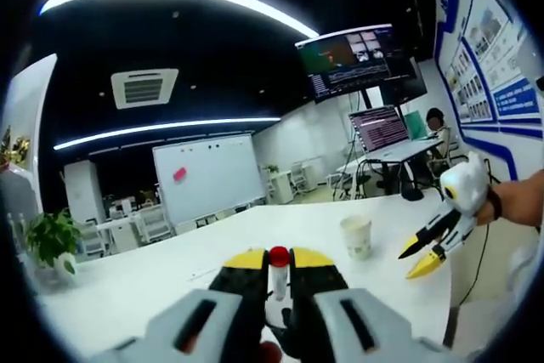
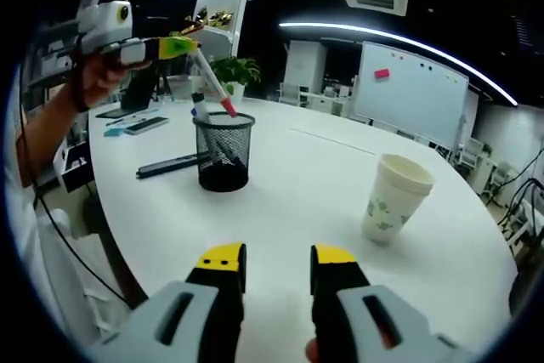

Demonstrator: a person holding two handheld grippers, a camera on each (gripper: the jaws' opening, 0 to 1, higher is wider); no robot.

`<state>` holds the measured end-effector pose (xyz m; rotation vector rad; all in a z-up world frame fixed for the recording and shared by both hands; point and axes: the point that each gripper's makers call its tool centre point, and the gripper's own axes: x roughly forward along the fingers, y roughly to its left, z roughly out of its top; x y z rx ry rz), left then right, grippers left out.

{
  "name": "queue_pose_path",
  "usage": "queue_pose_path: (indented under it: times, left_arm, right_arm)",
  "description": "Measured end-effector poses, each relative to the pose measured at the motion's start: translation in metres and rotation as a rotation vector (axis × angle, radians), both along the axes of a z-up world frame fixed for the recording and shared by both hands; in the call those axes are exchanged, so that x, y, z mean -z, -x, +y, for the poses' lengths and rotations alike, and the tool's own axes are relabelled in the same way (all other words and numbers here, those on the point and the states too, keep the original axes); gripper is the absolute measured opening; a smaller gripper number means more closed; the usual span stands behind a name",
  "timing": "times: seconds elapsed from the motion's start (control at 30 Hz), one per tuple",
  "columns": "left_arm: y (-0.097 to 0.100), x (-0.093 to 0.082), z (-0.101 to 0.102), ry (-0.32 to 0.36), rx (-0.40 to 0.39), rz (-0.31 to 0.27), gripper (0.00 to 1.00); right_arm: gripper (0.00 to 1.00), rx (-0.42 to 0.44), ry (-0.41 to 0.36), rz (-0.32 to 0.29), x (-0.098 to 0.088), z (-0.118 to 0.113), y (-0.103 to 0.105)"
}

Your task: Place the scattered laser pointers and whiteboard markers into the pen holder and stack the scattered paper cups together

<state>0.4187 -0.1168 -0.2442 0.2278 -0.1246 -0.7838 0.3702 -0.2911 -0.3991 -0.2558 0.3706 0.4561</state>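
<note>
A: What is the left hand-held gripper carrying?

B: It is gripping a red-capped marker, tilted, with the cap hanging just over the rim of the mesh pen holder below it.

A: And the right hand-held gripper?

B: It is hovering half open and empty, with the stacked paper cups standing ahead of it to the right on the white bench.

A: How should the drop go?

B: Probably by tipping the marker more upright and centring it over the opening before letting go.
</note>
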Motion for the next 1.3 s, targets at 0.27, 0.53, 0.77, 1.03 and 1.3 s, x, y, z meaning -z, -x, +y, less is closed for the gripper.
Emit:
queue_pose_path:
  times: [0.27, 0.53, 0.77, 1.03, 1.3]
  left_arm:
    - [-0.004, 0.011, -0.003, -0.015, 0.002, 0.025, 0.10]
    - [-0.006, 0.023, -0.007, -0.036, 0.007, 0.050, 0.11]
    - [-0.005, 0.029, -0.008, -0.050, 0.005, 0.059, 0.11]
    - [-0.005, 0.036, -0.007, -0.062, 0.004, 0.072, 0.11]
    - [-0.005, 0.047, -0.005, -0.076, -0.006, 0.114, 0.11]
  right_arm:
    - [0.31, -0.003, 0.000, 0.003, 0.001, 0.001, 0.002]
    - [0.31, 0.003, -0.001, 0.004, 0.002, -0.001, 0.002]
    - [0.31, 0.002, -0.005, 0.004, 0.003, 0.000, 0.003]
    - [0.31, 0.005, -0.006, 0.001, 0.002, -0.002, 0.002]
    - [0.31, 0.001, -0.007, 0.004, 0.003, 0.001, 0.002]
